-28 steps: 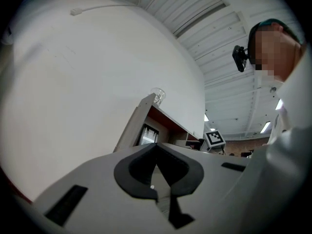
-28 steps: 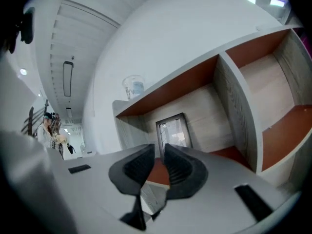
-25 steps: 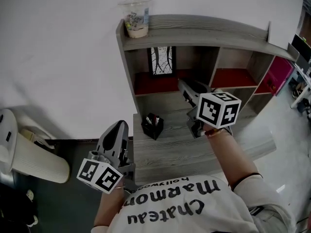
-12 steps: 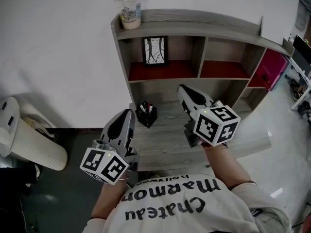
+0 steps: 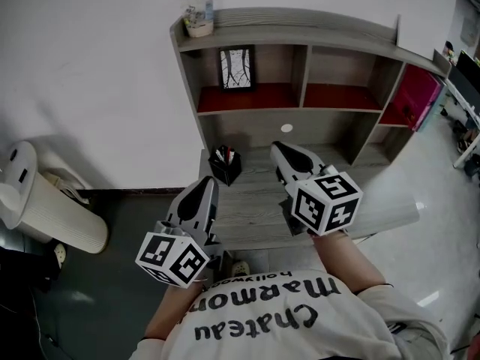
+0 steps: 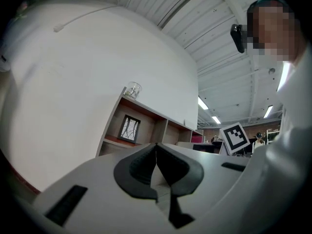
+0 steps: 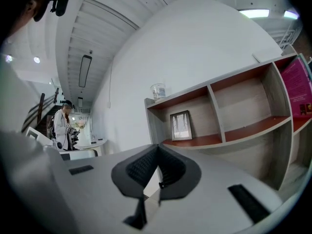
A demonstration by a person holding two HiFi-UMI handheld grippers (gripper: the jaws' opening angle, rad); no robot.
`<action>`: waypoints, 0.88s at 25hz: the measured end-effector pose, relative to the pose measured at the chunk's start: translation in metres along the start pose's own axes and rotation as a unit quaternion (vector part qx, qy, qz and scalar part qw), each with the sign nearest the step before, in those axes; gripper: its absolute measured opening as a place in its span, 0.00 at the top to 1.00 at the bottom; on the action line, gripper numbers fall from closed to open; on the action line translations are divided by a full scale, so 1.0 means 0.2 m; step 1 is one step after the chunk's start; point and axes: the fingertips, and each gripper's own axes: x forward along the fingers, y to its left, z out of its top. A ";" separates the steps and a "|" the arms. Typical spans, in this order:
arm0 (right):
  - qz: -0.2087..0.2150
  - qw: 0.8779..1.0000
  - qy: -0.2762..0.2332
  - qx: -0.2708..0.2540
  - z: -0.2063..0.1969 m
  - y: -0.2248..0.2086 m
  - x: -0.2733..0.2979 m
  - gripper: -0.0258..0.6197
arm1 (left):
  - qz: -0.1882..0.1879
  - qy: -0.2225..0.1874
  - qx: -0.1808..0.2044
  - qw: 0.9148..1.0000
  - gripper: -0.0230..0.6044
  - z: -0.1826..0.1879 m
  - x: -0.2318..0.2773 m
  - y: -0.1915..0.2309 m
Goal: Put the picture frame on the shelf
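While one picture frame (image 5: 236, 67) stands on the shelf (image 5: 300, 21), left gripper (image 5: 204, 181) and right gripper (image 5: 278, 148) fingers are pressed together

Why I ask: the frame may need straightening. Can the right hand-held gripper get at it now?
Probably yes. The picture frame stands in the open left compartment of the shelf, nothing lies between it and the right hand-held gripper, and the pen holder sits aside. The shut jaws must open first.

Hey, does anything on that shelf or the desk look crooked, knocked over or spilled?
Nothing stands out. The picture frame stands upright in the left cubby of the shelf, the plastic cup sits upright on top at the left end, and the pen holder stands upright on the desk.
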 end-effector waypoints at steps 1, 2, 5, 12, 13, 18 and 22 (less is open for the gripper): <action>0.001 1.000 0.002 0.002 -0.01 0.01 -0.02 0.95 | 0.000 0.001 0.000 1.000 0.94 -0.01 -0.01 -0.02; 0.003 1.000 0.003 0.004 -0.03 0.01 -0.03 0.95 | 0.001 0.002 0.000 1.000 0.94 -0.02 -0.03 -0.03; 0.009 1.000 0.004 0.008 -0.05 0.04 -0.06 0.95 | 0.009 0.000 -0.002 1.000 0.94 -0.04 -0.08 -0.04; 0.025 0.999 0.018 0.007 -0.12 0.11 -0.14 0.95 | 0.023 -0.002 -0.005 1.000 0.94 -0.08 -0.18 -0.09; 0.028 0.999 0.019 0.007 -0.13 0.13 -0.15 0.95 | 0.022 -0.001 -0.005 1.000 0.94 -0.08 -0.19 -0.10; 0.048 0.998 0.034 0.010 -0.20 0.22 -0.20 0.95 | 0.020 -0.001 -0.007 1.000 0.94 -0.10 -0.22 -0.14; 0.062 0.997 0.047 0.014 -0.26 0.28 -0.24 0.95 | 0.020 -0.003 -0.008 1.000 0.94 -0.11 -0.25 -0.18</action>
